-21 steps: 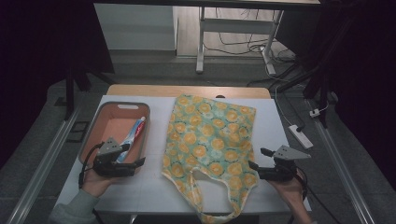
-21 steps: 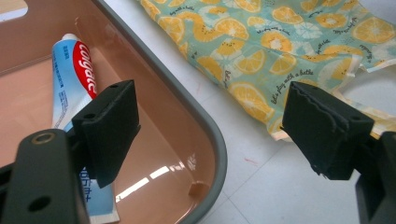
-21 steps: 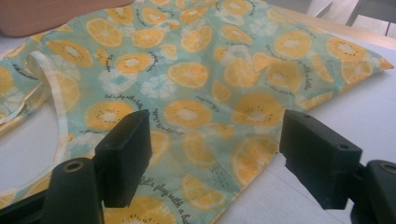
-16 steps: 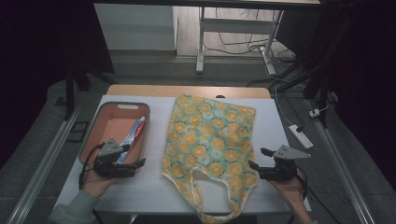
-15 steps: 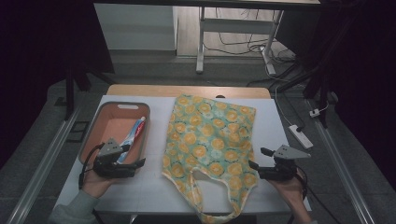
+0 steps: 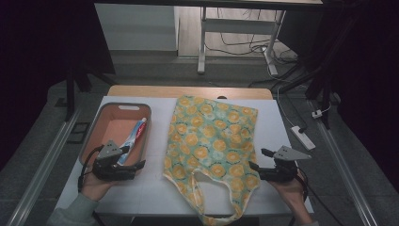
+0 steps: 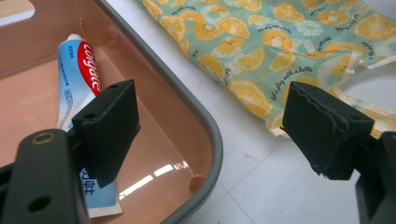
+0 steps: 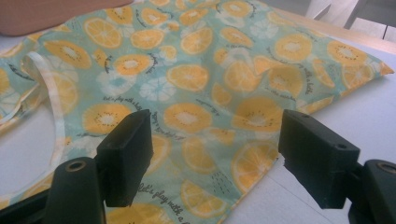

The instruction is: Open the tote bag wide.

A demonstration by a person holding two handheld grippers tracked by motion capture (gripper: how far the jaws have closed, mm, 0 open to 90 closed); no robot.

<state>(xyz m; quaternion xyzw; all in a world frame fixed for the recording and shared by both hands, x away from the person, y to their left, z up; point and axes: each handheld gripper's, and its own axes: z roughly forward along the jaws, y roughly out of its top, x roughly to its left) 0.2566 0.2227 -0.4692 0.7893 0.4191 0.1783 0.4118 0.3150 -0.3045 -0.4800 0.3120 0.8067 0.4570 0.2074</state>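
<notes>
A fabric tote bag [image 6: 211, 146] printed with orange slices lies flat in the middle of the white table, handles toward the person. A pink tray [image 6: 96, 136] with a grey rim sits to its left and holds a toothpaste tube [image 6: 133, 136]. My left gripper [image 6: 136, 165] hovers at the tray's near right corner, open, nothing between its jaws; the tube [image 7: 74, 84] and the tray's rim [image 7: 205, 130] lie below it. My right gripper [image 6: 256, 160] stands open just off the bag's right edge, pointing left at the fabric [image 8: 201, 93], apart from it.
A white power strip [image 6: 302, 137] lies on the floor right of the table. A wooden strip [image 6: 188, 91] runs along the table's far edge. Desk legs and cables stand on the floor beyond. Bare white tabletop [image 6: 155, 188] lies between tray and bag.
</notes>
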